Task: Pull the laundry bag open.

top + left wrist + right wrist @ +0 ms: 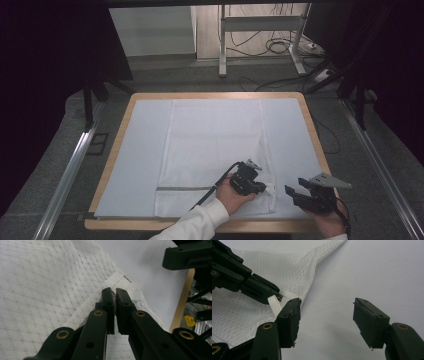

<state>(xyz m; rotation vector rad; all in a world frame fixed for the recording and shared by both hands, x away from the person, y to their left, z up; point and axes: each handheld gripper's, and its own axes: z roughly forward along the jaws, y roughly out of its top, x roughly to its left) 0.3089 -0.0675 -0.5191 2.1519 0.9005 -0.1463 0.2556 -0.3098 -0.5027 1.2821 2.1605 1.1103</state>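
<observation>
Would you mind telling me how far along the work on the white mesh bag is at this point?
Done: the white mesh bag lies flat on the pale mat, and the left tool is shut on the white tab at the bag's near right corner. In hand: that pinch; the right tool waits open beside it, holding nothing. Left: probably the right tool takes hold too; nothing is lifted or folded yet.

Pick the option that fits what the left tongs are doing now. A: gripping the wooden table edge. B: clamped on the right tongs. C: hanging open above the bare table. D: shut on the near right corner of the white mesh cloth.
D: the left tongs have their jaws closed together on the corner tab of the white mesh cloth, while the right tongs stand open beside it.
</observation>
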